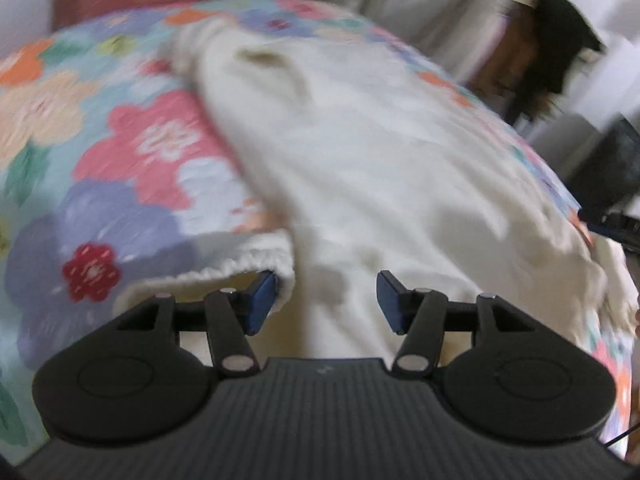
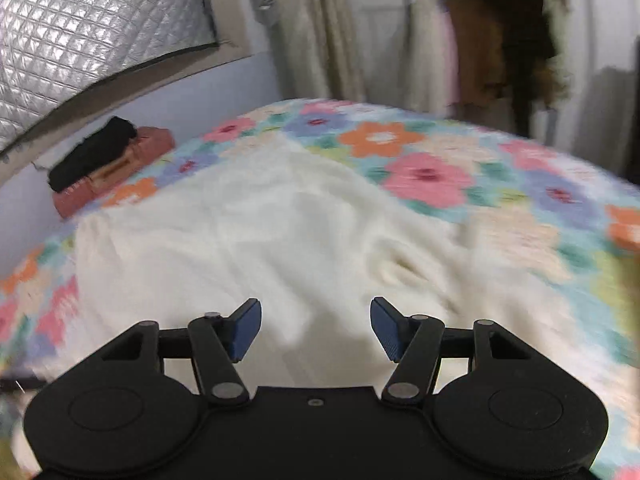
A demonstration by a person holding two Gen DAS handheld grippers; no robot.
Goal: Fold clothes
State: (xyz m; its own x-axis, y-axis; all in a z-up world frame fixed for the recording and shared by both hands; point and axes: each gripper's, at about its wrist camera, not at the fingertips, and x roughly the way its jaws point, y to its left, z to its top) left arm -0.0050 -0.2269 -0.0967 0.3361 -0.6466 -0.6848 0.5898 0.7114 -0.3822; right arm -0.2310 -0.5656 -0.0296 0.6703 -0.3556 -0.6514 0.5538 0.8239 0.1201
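A cream knitted garment (image 1: 360, 152) lies spread on a flowered bedspread (image 1: 120, 140). In the left wrist view its ribbed hem (image 1: 224, 272) folds up just beside my left gripper (image 1: 326, 302), which is open and empty over the cloth. In the right wrist view the same cream garment (image 2: 260, 232) fills the middle of the flowered bedspread (image 2: 500, 200). My right gripper (image 2: 316, 328) is open and empty just above the near part of the cloth. Both views are blurred by motion.
A reddish box (image 2: 120, 168) with a black item (image 2: 96, 152) on top sits at the bed's far left by the wall. Curtains (image 2: 316, 28) and hanging dark clothes (image 2: 516, 40) stand behind the bed. A quilted silver panel (image 2: 80, 28) is at upper left.
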